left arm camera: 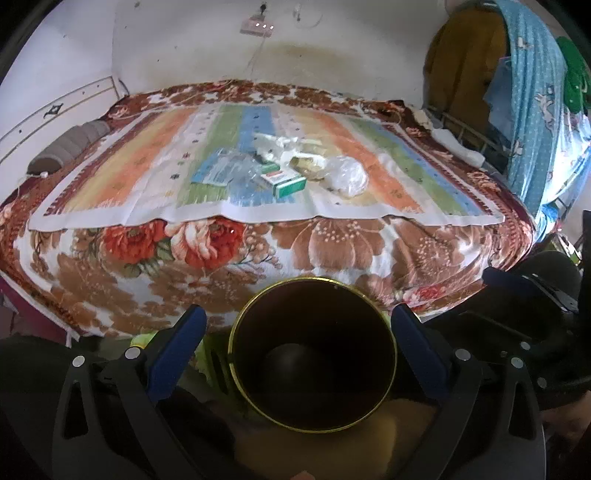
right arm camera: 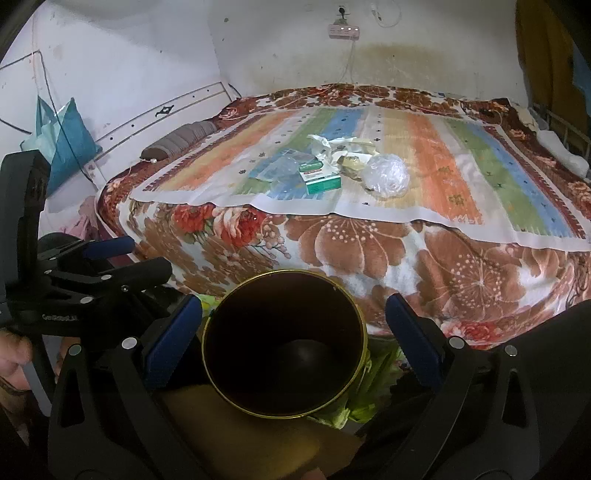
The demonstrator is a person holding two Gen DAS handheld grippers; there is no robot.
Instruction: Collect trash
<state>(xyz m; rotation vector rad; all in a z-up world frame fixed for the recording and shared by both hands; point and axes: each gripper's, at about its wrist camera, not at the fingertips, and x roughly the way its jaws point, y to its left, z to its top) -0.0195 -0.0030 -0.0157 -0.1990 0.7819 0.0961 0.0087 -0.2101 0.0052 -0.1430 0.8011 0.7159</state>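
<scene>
A heap of trash lies on the striped cloth (left arm camera: pixel 122 184) in the middle of the bed: a green and white carton (left arm camera: pixel 285 183) (right arm camera: pixel 320 177), a crumpled clear plastic bag (left arm camera: pixel 347 175) (right arm camera: pixel 386 174), white crumpled paper (left arm camera: pixel 275 146) (right arm camera: pixel 328 146), clear wrappers (left arm camera: pixel 225 170) (right arm camera: pixel 277 168) and a small golden packet (left arm camera: pixel 308 166) (right arm camera: pixel 351 162). A dark bin with a gold rim (left arm camera: pixel 313 354) (right arm camera: pixel 284 343) stands on the floor below the bed's near edge. My left gripper (left arm camera: pixel 298 325) hangs open above it. My right gripper (right arm camera: pixel 293 314) is open too, over the same bin. Nothing is held.
The bed carries a brown floral blanket (left arm camera: pixel 332 243) (right arm camera: pixel 369 243) and a grey bolster (left arm camera: pixel 70 146) (right arm camera: pixel 181 140) by the headboard. Blue cloth (left arm camera: pixel 532 110) hangs at the right. A teal bag (right arm camera: pixel 62 136) hangs on the left wall. A power strip (right arm camera: pixel 344 31) is on the far wall.
</scene>
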